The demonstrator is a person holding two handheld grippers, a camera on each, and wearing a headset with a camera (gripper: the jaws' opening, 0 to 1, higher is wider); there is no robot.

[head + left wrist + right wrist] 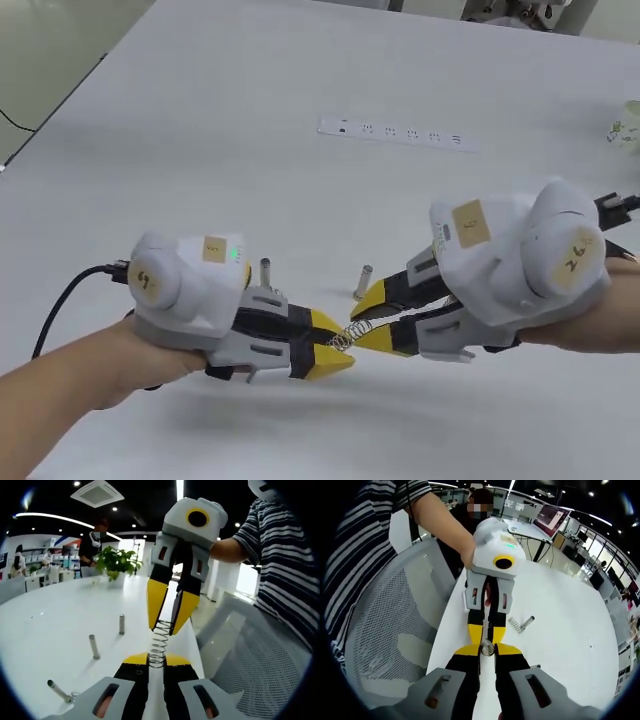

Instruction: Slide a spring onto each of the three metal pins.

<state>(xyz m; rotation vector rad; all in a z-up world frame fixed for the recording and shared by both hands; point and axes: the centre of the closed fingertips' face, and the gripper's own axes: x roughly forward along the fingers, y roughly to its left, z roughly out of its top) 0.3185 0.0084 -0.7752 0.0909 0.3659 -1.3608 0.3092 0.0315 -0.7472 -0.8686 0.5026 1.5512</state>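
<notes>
Both the left gripper [156,660] and right gripper [168,628] pinch one spring [159,643] in narrow jaws; one should release, keeping its bore clear for a pin [121,624] beyond the jaws.

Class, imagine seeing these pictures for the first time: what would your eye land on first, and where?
The eye goes to the spring, held between the yellow tips of the left tool and the right tool, low in the middle of the head view. Just beyond them, a metal pin stands upright on the white table.
</notes>
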